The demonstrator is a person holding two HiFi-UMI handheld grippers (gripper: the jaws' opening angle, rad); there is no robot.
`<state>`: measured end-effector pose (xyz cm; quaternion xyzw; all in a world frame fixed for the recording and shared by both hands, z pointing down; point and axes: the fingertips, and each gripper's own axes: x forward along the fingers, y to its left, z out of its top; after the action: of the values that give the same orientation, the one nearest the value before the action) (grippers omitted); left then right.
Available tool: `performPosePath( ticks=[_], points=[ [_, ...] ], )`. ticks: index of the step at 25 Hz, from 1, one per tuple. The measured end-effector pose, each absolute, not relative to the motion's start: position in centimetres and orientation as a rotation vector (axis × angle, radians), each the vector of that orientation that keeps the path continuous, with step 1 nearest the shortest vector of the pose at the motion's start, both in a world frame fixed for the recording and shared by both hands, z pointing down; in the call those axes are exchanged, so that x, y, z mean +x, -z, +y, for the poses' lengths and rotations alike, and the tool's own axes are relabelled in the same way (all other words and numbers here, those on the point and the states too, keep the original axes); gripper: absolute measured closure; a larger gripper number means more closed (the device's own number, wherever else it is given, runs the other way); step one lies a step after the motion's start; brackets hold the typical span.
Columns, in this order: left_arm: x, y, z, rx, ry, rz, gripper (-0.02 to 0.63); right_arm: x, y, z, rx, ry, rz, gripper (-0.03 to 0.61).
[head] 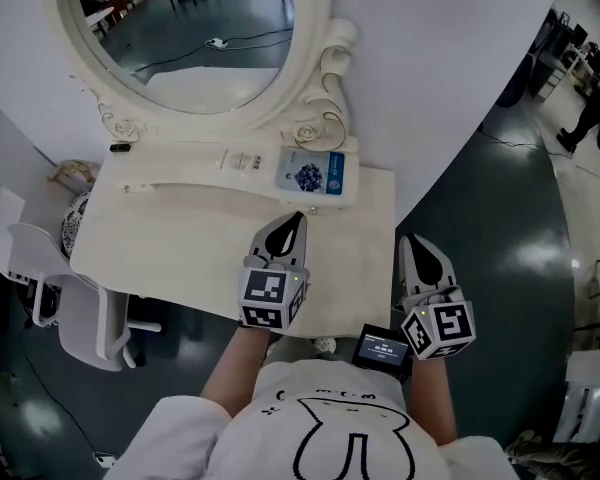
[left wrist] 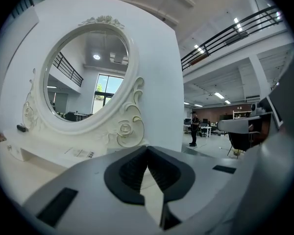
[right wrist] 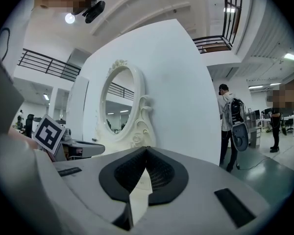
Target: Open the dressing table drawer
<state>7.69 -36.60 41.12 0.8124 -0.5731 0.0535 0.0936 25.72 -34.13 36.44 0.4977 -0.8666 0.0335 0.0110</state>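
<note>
The left tongs [head: 298, 218] are being held with the jaws together, tips meeting and nothing between them, low over the front part of the table [head: 170, 253]. The right tongs [head: 413, 243] are likewise being held closed and empty, just off the table's right edge, over the floor. Both are being pointed toward the oval mirror [head: 325, 63] at the back, where a blue-printed box [head: 313, 173] is lying on the raised ledge.

The drawer is not being shown from above. Its front is judged to lie under the table's near edge, close to the person's body, where a small pale knob [head: 325, 345] is being glimpsed. Whether that is the drawer's pull cannot be told for sure.

The approach is judged to be the step in hand, nothing being gripped yet. For it to be done well, one pair of tongs should be lowered below the tabletop's edge and opened before the pull is reached, then closed squarely on it. The drawer should then be drawn straight and level toward the body, so that sideways jamming is avoided.
</note>
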Motion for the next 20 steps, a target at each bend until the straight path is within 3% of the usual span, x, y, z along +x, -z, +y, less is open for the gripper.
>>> performPosePath(
  ticks=[4,9,20],
  points=[
    [7.5,-42.6,-37.6,2.354,-0.194,-1.708,0.566,25.6,-37.5,-35.4,1.511,-0.138,-2.695,0.56],
    [7.2,-44.9,-38.8,2.278,-0.256,-1.725,0.447,25.4,-39.2,-36.9,1.477,-0.187,-2.673,0.56],
    [8.2,-50.2,-40.7,2.196,-0.365,-1.651,0.443,26.1,-44.7,-39.1,1.446,-0.326,-2.601,0.56]
  ],
)
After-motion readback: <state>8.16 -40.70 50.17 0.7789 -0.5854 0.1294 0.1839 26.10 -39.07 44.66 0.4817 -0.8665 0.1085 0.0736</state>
